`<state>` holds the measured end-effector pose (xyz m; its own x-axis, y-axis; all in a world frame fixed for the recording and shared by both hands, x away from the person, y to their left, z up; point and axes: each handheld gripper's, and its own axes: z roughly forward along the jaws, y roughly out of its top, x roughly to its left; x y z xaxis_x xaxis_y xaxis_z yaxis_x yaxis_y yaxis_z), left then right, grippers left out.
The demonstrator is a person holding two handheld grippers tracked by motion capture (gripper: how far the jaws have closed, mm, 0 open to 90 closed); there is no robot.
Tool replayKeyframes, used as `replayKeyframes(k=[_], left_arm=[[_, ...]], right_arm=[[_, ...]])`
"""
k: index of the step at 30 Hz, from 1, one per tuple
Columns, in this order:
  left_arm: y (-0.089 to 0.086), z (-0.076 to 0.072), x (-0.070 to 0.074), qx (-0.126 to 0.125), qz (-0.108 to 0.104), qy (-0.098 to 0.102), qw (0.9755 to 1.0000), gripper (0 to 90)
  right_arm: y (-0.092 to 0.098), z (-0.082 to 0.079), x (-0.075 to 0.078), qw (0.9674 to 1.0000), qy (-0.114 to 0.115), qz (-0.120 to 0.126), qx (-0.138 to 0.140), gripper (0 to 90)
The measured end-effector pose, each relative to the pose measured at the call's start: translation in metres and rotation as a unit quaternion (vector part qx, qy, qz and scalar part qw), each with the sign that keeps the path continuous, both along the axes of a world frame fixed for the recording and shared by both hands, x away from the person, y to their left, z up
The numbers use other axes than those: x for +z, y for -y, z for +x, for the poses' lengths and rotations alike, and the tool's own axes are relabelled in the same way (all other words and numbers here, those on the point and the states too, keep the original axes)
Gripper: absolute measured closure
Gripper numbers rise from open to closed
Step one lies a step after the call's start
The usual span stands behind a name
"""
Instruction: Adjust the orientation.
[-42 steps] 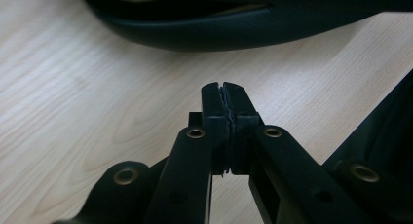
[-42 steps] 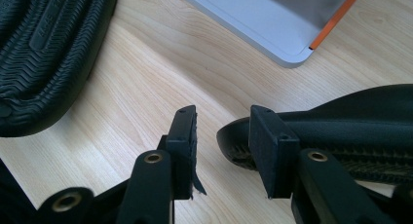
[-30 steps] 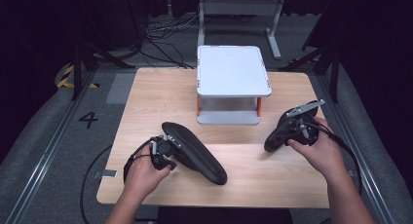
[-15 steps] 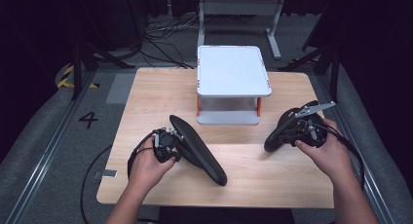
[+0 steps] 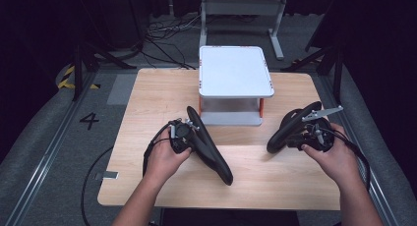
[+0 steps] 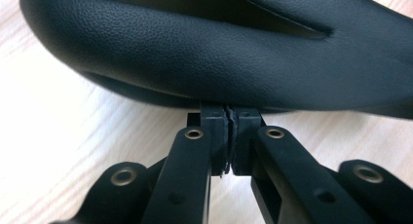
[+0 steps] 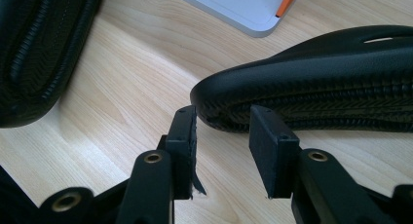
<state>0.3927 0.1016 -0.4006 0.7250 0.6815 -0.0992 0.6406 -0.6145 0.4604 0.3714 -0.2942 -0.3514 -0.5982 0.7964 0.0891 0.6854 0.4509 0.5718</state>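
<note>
On the wooden table (image 5: 147,96), at twelve o'clock, we see the white two-tier stand (image 5: 235,71). At seven o'clock from it our left gripper (image 5: 189,137) is clenched on the edge of one black shoe (image 5: 209,146), tilted on its side. At four o'clock our right gripper (image 5: 295,137) grasps the second black shoe (image 5: 290,130), jaws part-spread around its sole.

A black "4" is painted on the grey floor (image 5: 88,121).
</note>
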Motion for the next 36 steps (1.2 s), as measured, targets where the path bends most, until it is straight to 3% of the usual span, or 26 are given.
replayKeyframes(k=[4,5,7,16,23,29,36], left_arm=[[0.007,0.003,-0.004,-0.002,0.004,-0.007,1.0000,88.7],[0.010,0.006,-0.007,-0.003,0.017,-0.005,0.9998,88.6],[0.012,0.007,-0.008,-0.003,0.020,-0.001,0.9998,89.3],[0.021,0.011,-0.012,-0.003,0.016,0.015,0.9998,85.7],[0.033,0.016,-0.011,-0.015,-0.017,0.027,0.9994,82.6],[0.047,0.021,-0.013,-0.027,-0.023,0.026,0.9990,81.2],[0.056,0.017,-0.010,-0.045,-0.040,0.039,0.9974,75.6]], right_arm=[[0.002,-0.001,0.000,1.0000,0.000,0.002,-0.005,64.3],[0.003,-0.002,0.000,1.0000,0.000,0.001,-0.006,64.3],[0.004,-0.002,0.000,1.0000,-0.001,0.002,-0.006,64.3],[0.004,-0.001,-0.001,1.0000,-0.001,0.001,-0.006,64.1],[0.004,-0.001,-0.001,1.0000,-0.002,0.002,-0.006,64.0],[0.006,-0.001,-0.001,1.0000,-0.001,0.002,-0.006,63.7],[0.008,-0.002,-0.001,1.0000,0.001,0.003,-0.008,63.4]])
